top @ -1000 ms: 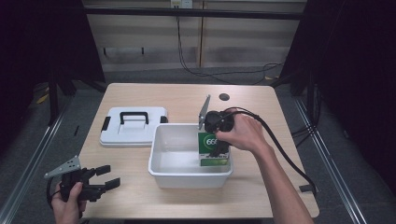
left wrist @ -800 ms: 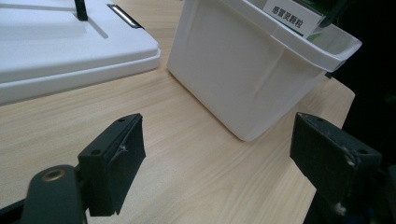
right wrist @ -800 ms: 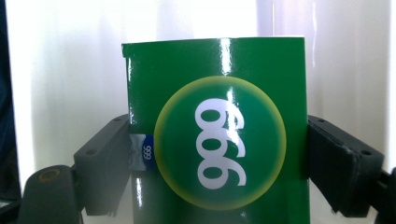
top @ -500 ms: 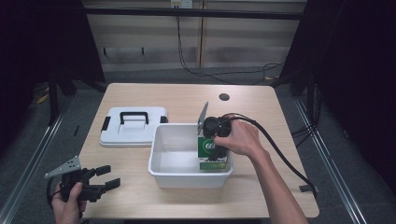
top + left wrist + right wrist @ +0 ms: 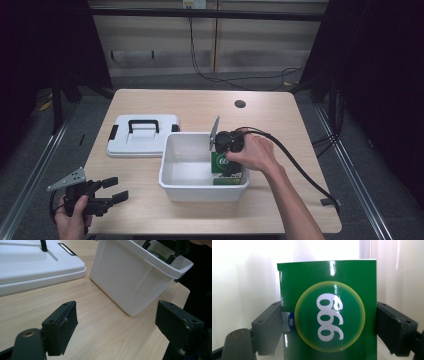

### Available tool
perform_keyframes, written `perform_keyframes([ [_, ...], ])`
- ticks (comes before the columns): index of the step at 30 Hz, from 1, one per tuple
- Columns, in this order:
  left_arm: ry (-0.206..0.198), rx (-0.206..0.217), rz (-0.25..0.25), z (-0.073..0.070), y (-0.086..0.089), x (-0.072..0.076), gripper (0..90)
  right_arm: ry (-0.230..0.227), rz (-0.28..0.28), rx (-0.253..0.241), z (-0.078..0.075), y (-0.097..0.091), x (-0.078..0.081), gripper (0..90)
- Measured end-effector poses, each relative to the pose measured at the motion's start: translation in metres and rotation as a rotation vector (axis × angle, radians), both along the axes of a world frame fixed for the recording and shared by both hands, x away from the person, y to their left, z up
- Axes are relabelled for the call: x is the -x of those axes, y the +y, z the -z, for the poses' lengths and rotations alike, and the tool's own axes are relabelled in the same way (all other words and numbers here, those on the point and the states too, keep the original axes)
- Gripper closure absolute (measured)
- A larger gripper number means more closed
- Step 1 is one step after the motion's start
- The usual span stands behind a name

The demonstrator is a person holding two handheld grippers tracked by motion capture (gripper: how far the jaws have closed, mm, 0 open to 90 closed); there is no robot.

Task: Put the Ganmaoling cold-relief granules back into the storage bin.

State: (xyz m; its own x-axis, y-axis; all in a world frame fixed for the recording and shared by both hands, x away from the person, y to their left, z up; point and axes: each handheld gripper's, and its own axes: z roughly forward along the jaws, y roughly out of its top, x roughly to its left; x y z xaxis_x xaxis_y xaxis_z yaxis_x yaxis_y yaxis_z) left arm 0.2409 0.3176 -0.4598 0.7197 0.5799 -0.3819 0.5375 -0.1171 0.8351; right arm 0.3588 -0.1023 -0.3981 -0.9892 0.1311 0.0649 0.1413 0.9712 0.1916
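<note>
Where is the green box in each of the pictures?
High view: the green box stands inside the white tub, at its right end, under the right gripper.
Left gripper view: a sliver of green peeks over the tub's far rim, upper right.
Right gripper view: the box is at the centre, clamped between the two black jaws.
Shared landmark: the white tub, whose bright wall stands behind the box in the right gripper view.

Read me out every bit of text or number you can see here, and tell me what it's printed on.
"999" in large white digits, seen upside down, in the round emblem on the green box held by the right claw.
"999" in small white print on the blue strip at that box's edge.
In the high view the box sits in the white bin; its print is partly hidden there.
</note>
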Motion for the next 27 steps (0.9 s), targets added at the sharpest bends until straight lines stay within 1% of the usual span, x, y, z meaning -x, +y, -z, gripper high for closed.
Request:
perform_keyframes([
  [1, 0.001, 0.003, -0.001, 0.0000, -0.0001, 0.0001, 18.0, 0.002, 0.011, 0.003, 0.0009, 0.0003, 0.0006, 14.9],
  [2, 0.001, 0.003, -0.001, 0.0000, 0.0000, 0.0001, 17.9, 0.003, 0.001, 0.005, 0.0020, 0.0003, -0.0003, 14.9],
  [8, 0.001, 0.004, -0.001, -0.0001, 0.0000, 0.0002, 17.9, 0.002, 0.000, 0.024, 0.0052, 0.0020, -0.0002, 14.9],
  [9, -0.001, 0.003, -0.001, -0.0001, 0.0002, 0.0000, 17.9, -0.003, -0.009, 0.028, 0.0054, 0.0021, -0.0006, 14.9],
  [13, -0.002, 0.006, -0.004, -0.0002, 0.0001, 0.0003, 17.9, -0.010, -0.012, 0.042, 0.0066, 0.0033, 0.0000, 14.7],
  [16, -0.012, 0.011, -0.005, -0.0014, 0.0009, 0.0012, 17.9, -0.018, -0.017, 0.071, 0.0073, 0.0044, 0.0014, 14.5],
  [17, -0.015, 0.012, -0.008, -0.0015, 0.0011, 0.0012, 17.9, -0.022, -0.029, 0.070, 0.0082, 0.0047, 0.0017, 14.5],
  [20, -0.011, 0.012, -0.005, -0.0011, 0.0011, 0.0010, 18.0, -0.019, -0.032, 0.072, 0.0095, 0.0057, 0.0011, 14.4],
  [24, -0.010, 0.011, -0.002, -0.0011, 0.0007, 0.0009, 17.9, -0.022, -0.024, 0.071, 0.0098, 0.0059, 0.0010, 13.8],
  [27, -0.010, 0.012, -0.002, -0.0011, 0.0008, 0.0010, 17.9, -0.014, -0.011, 0.071, 0.0090, 0.0056, 0.0010, 13.1],
])
